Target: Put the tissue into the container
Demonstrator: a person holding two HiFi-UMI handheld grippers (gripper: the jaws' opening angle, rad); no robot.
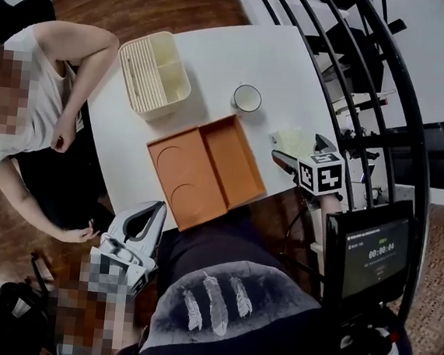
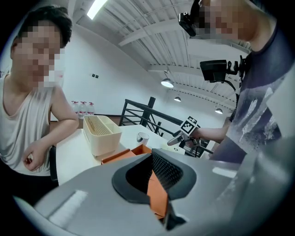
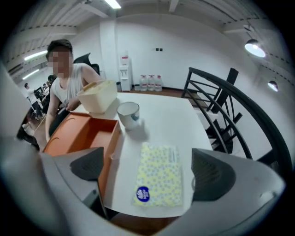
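The tissue pack [image 3: 159, 177], yellow-patterned with a blue sticker, lies flat near the white table's near right edge; the head view shows the pack [image 1: 293, 140] too. My right gripper [image 3: 150, 168] hangs over it, tilted down, jaws open wide on either side without touching; in the head view this gripper [image 1: 299, 150] is right of the orange container. The orange container [image 1: 231, 180], a two-compartment tray, sits at the table's front, just left of the pack. My left gripper [image 1: 149, 216] is low, off the table's front edge, jaws together and holding nothing.
A cream slatted basket [image 1: 154, 73] stands at the back left and a white cup [image 1: 247, 98] behind the container. A person sits at the table's left side. A black railing [image 1: 371, 93] curves along the right, with a screen [image 1: 375, 254] below it.
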